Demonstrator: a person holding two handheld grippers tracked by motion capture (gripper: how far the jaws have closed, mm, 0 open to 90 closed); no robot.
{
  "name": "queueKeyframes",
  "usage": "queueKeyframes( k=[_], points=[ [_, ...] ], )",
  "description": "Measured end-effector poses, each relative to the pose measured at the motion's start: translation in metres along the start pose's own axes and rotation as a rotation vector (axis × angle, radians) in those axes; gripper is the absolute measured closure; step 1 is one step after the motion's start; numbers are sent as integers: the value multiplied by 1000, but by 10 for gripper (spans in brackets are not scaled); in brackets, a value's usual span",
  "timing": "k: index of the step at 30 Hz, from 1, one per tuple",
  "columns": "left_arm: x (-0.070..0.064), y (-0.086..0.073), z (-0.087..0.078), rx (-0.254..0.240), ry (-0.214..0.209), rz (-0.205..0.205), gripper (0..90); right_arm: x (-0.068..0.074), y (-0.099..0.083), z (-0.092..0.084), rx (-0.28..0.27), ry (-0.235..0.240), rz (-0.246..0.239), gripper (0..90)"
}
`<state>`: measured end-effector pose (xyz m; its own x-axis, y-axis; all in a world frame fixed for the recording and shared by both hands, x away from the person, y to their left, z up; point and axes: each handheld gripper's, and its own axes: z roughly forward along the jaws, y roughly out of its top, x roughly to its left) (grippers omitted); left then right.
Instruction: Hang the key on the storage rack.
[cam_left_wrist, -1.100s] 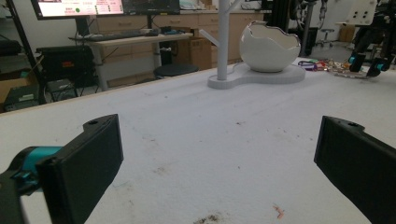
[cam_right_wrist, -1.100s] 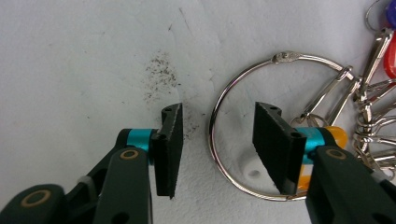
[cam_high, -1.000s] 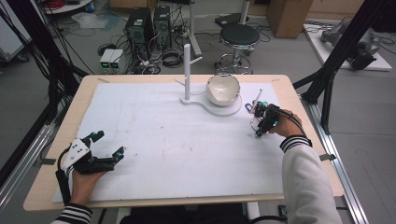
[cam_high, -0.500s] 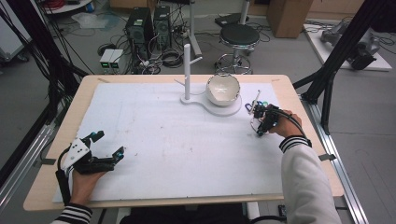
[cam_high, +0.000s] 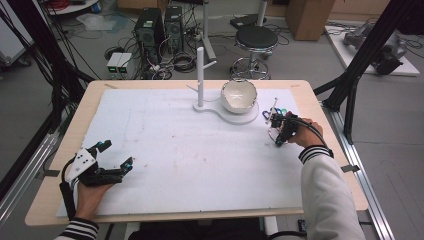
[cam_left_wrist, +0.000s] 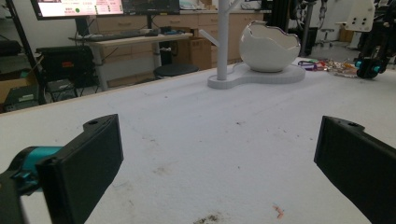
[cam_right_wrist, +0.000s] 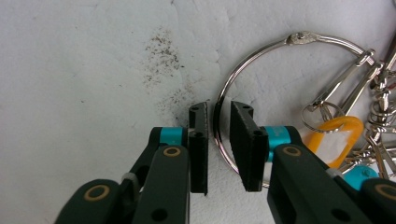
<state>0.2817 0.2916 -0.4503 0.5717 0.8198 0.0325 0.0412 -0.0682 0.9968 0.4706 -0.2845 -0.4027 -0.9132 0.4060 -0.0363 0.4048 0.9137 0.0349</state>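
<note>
A: Item count?

B: Two grippers. One white cracked-egg-shaped bowl (cam_high: 239, 95) on one white stand base (cam_high: 250, 116), with one white branched post (cam_high: 200, 75), upper centre of the high view. One cluster of keys and clips, right of the base, hung on one large silver metal key ring (cam_right_wrist: 243, 70). All sit on a white foam table mat (cam_high: 190, 150).

A: Ring position relative to the jaws?

B: In the right gripper view, the right gripper (cam_right_wrist: 218, 144) stands centre frame with its two black jaws a narrow gap apart. The left arc of the ring runs down through that gap. Whether either jaw touches the wire cannot be told; the jaws are not pressed onto it.

A: Ring appearance?

B: Thin bright wire, round, with a hinged clasp at the upper right of the frame. Silver swivel clips (cam_right_wrist: 341, 88), an orange plastic loop (cam_right_wrist: 343, 128) and a teal piece (cam_right_wrist: 362, 175) hang at its right side. The ring lies flat on the mat.

A: Left gripper?

B: The left gripper (cam_high: 115, 156) rests at the lower left of the high view, jaws wide apart, nothing between them.
</note>
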Motion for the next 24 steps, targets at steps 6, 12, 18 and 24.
queueKeyframes(
  k=[6, 12, 18, 24],
  points=[
    [0, 0, 0, 0, -1, 1, 17, 1, 1, 1, 3, -7, -28, 841],
    [0, 0, 0, 0, 0, 0, 17, 5, 1, 1, 11, -36, -33, 852],
    [0, 0, 0, 0, -1, 1, 17, 9, 1, 1, 10, -69, -34, 857],
    [0, 0, 0, 0, 0, -1, 17, 14, 1, -6, -22, -134, -31, 875]
  ],
)
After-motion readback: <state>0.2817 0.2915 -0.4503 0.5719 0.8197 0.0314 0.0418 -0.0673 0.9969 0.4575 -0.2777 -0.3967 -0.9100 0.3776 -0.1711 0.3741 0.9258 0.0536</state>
